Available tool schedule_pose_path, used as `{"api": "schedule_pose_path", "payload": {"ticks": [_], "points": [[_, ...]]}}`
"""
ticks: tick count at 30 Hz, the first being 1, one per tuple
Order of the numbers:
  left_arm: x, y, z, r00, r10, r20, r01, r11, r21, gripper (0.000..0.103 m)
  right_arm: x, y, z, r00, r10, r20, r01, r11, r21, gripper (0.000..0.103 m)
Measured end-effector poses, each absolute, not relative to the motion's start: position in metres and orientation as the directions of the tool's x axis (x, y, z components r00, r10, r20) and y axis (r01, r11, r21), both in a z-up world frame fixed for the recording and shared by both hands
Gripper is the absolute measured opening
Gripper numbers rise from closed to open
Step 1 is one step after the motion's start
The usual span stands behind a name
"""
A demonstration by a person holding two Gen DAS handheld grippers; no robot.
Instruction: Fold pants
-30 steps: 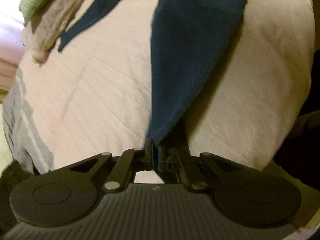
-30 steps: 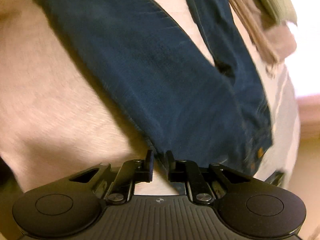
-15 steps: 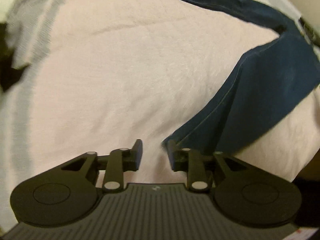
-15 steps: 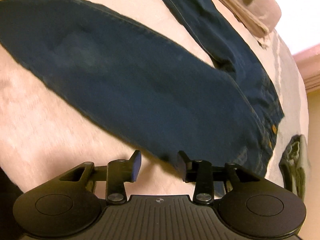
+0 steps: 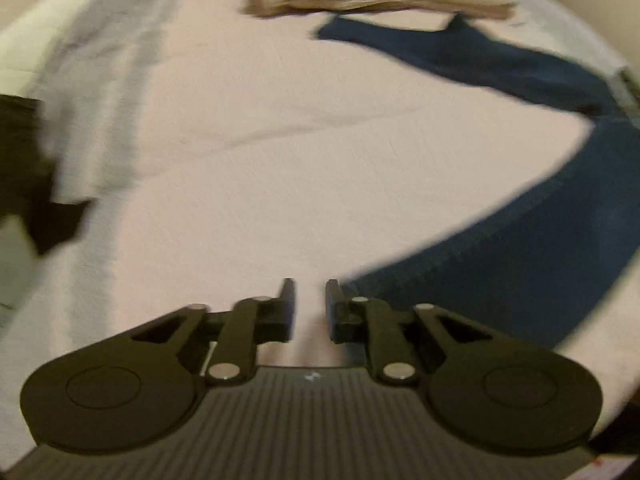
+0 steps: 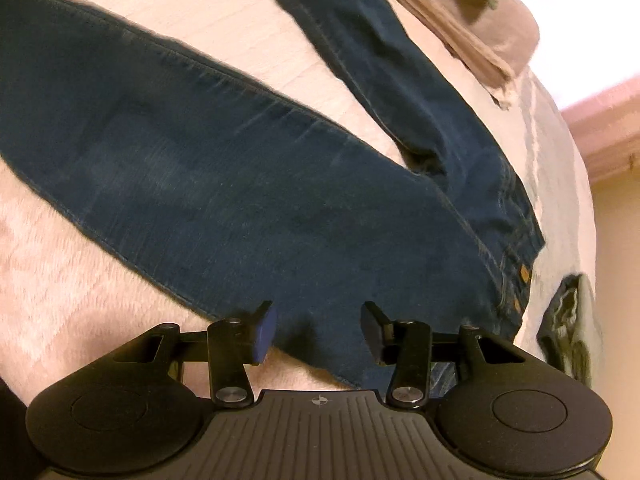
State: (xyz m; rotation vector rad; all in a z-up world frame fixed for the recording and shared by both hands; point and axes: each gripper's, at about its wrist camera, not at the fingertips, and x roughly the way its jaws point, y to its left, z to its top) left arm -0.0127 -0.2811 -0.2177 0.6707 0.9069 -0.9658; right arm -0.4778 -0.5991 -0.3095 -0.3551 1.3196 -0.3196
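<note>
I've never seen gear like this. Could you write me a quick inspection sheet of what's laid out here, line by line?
Surface: a pale pink blanket over a bed, with a grey striped border.
Job's things: dark blue jeans spread flat and unfolded, legs splayed apart, waistband with a brass button towards the right.
Clutter: a heap of beige and green clothes at the far edge, touching one leg's end; a dark garment at the left edge; a small dark bundle beside the waistband.
Grippers: left gripper open over bare blanket beside a leg; right gripper open over the jeans' near edge.
Cables: nothing seen.
Surroundings: a cream wall and pink trim on the right.
</note>
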Motion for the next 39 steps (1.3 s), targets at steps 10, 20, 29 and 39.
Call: {"api": "schedule_pose_path", "payload": {"ticks": [10,20,29,39], "points": [[-0.066,-0.320,-0.214,0.226,-0.407,-0.885,0.946,0.309,0.099,0.020,-0.543,-0.681,-0.286,0.151,-0.384,-0.911,0.538,0.805,-0.251,0.044],[-0.226,-0.463,-0.223,0.006,-0.485,-0.874,1.000,0.018,-0.004,0.031,-0.658,-0.885,-0.299,0.281,-0.372,-0.885,0.924,0.355,0.145,0.045],[-0.374,-0.611,-0.250,-0.160,-0.444,-0.881,0.967,-0.249,-0.050,0.039,-0.667,-0.981,-0.338,0.331,-0.293,-0.897,0.874,0.453,0.175,0.054],[-0.424,-0.681,-0.258,-0.194,-0.405,-0.893,0.941,-0.335,-0.053,0.046,-0.705,-0.989,-0.359,0.484,-0.201,-0.852,0.868,0.238,0.436,0.063]]}}
